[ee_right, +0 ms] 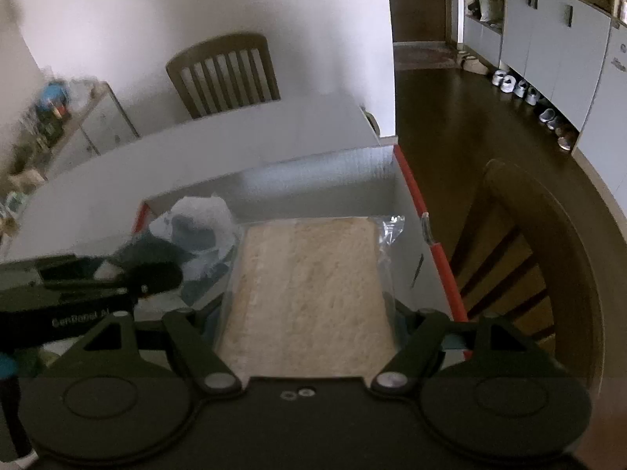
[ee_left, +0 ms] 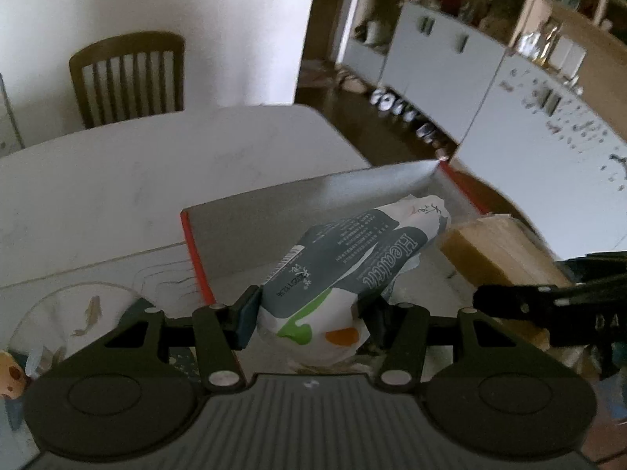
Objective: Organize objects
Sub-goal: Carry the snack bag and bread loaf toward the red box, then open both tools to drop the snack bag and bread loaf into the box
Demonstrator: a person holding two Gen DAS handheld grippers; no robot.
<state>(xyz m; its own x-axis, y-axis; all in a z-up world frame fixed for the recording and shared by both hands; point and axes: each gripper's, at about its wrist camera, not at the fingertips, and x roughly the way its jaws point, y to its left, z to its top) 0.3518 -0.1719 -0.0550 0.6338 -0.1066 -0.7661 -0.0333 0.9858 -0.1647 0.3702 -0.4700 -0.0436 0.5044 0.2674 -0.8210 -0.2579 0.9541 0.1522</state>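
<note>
A: Nearest to the left wrist camera is the left gripper [ee_left: 309, 309]. Its two fingers are clamped on the lower end of a crumpled white and grey-green packet [ee_left: 352, 262] with the word "Health" printed on it. The packet points away from the camera, over the inside of a red-edged box [ee_left: 192, 243].

B: In the right wrist view the nearest thing is the right gripper [ee_right: 309, 313]. Its fingers stand wide, pressed on both sides of a pack of sliced bread [ee_right: 309, 293] in clear plastic. The bread is also over the same box, near the right wall with the red rim [ee_right: 411, 184].

A: My view shows the bread only as a tan block at the right edge [ee_left: 493, 250], partly behind the dark body of the other gripper. I cannot read its wrapping there.

B: And mine shows the packet only as a blurred white and dark shape [ee_right: 196, 227] at the left part of the box, behind the left gripper's black arm [ee_right: 90, 286].

A: The box stands on a white table [ee_left: 156, 180]. My view also shows a clear round dish with a fish pattern [ee_left: 78, 313] at the lower left, beside the box.

B: That dish is not in my view. Mine shows a wooden chair [ee_right: 537, 243] just beside the box on the right, and another chair [ee_right: 225, 74] behind the table.
</note>
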